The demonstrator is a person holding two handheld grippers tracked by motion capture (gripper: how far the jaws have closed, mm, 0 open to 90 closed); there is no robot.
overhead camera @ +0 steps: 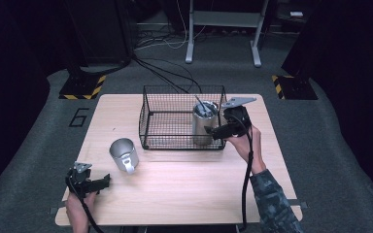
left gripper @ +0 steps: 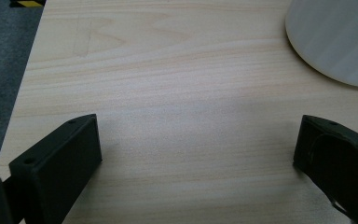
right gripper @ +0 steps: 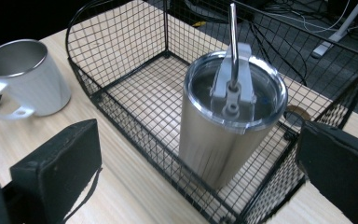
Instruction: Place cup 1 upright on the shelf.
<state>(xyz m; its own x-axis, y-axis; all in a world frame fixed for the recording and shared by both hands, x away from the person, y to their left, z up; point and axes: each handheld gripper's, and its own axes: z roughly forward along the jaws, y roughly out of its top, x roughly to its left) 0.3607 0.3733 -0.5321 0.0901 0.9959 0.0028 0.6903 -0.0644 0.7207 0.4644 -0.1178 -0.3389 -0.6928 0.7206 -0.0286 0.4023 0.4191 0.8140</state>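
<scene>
tumbler [right gripper: 223,135] (in the basket [right gripper: 121,42]) just ahead of the right hand-held gripper [right gripper: 198,163], jaws seemingly apart.

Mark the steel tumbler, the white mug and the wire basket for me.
steel tumbler [right gripper: 216,144], right gripper view, on its metal side wall below the lid.
white mug [overhead camera: 123,154], high view, on its outer wall beneath the rim.
wire basket [right gripper: 121,100], right gripper view, on its near mesh wall.

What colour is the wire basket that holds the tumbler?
The wire basket is black. The right gripper view shows this best, with the steel tumbler standing inside.
</scene>
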